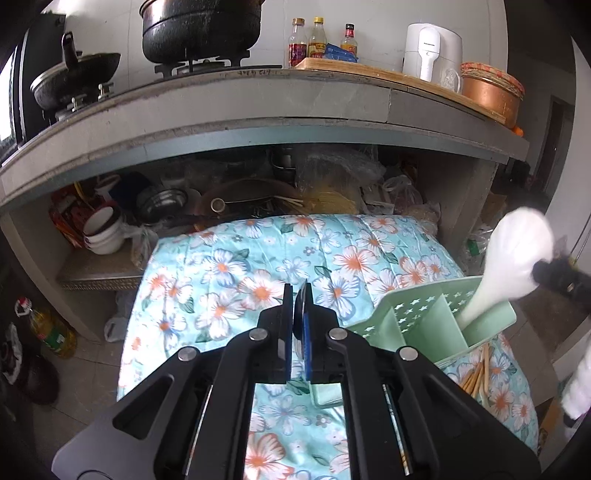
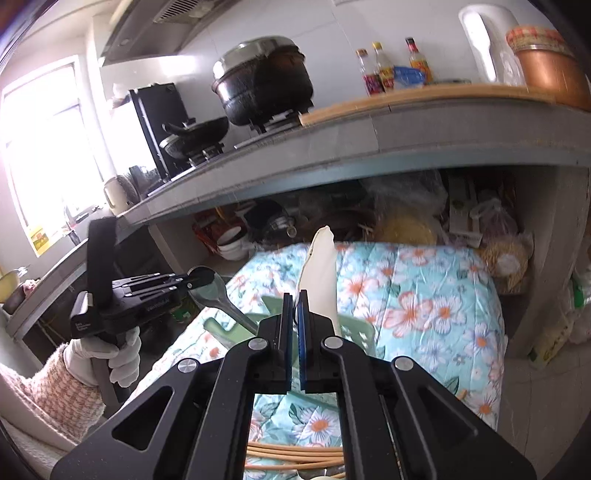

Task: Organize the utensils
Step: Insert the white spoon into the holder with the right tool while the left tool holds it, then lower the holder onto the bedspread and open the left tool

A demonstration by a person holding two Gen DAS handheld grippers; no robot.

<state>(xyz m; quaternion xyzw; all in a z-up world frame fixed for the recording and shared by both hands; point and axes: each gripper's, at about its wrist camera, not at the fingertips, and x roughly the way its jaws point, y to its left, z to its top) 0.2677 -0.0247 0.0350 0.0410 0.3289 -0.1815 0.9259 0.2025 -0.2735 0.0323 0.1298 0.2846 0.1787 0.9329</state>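
Right wrist view: right gripper (image 2: pixel 294 297) clamped on white spoon (image 2: pixel 320 280), bowl raised over green holder (image 2: pixel 356 328) on floral cloth (image 2: pixel 424 295); left gripper (image 2: pixel 201 277) grips metal spoon (image 2: pixel 221 301); chopsticks (image 2: pixel 291 456) lie below

The cloth (image 1: pixel 258 258) was light blue with white and orange flowers. The utensil holder (image 1: pixel 417 321) was pale green with little star holes. The big spoon (image 1: pixel 517 251) was white. The chopsticks (image 2: pixel 295 456) were tan. The pot (image 1: pixel 201 27) was black. The glove (image 2: pixel 110 354) was white, and the sleeve (image 2: pixel 55 391) was pink and white.
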